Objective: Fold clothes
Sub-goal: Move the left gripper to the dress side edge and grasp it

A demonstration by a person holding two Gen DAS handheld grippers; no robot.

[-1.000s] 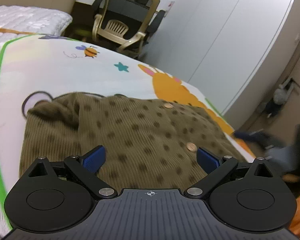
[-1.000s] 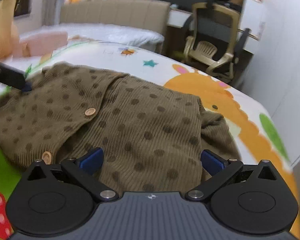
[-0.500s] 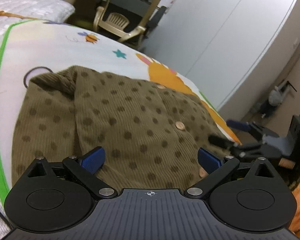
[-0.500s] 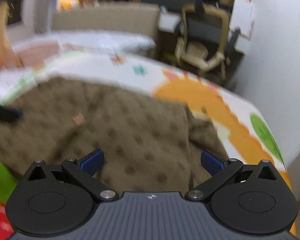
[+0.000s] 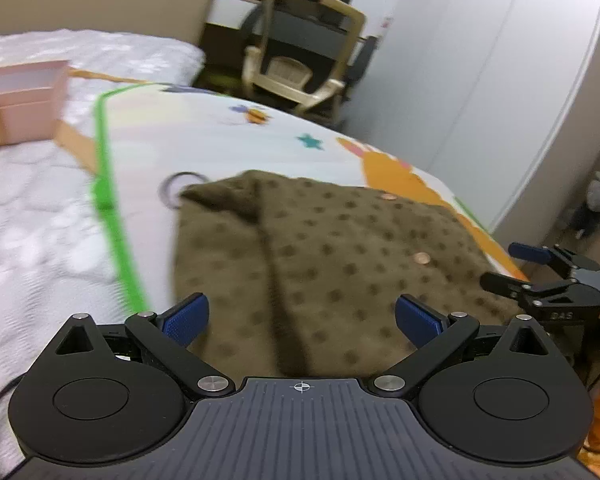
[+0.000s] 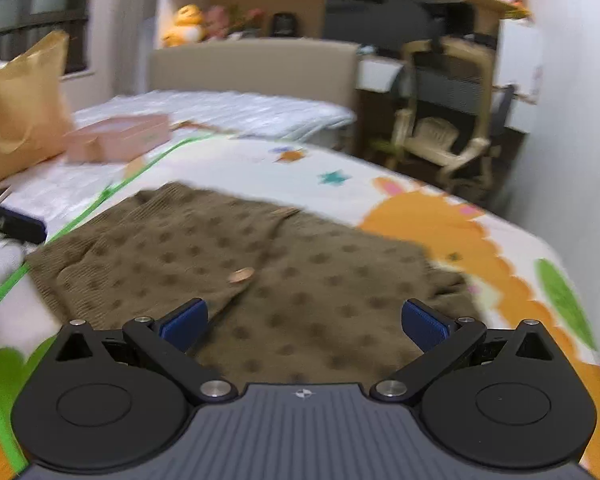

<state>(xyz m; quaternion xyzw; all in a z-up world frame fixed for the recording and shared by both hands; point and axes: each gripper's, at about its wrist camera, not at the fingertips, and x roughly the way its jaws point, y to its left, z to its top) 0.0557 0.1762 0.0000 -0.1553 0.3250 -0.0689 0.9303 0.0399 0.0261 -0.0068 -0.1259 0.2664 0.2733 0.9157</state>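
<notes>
Cardigan [image 5: 340, 264] now lies flatter on the bed [image 5: 228, 148]; I've backed both wide-open, empty grippers [image 5: 300, 316] [image 6: 304, 320] off, ready to fold.

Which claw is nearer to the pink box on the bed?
Left, by my judgement. The left claw is over the cardigan's side toward the pink box; the right claw is farther.

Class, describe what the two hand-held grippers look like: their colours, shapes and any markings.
Each hand-held gripper, the left and the right, has a dark grey ribbed body with a small white crosshair mark, two round black discs, black linkage arms with silver pivot pins, and blue textured finger pads. No sleeve or hand shows.
</notes>
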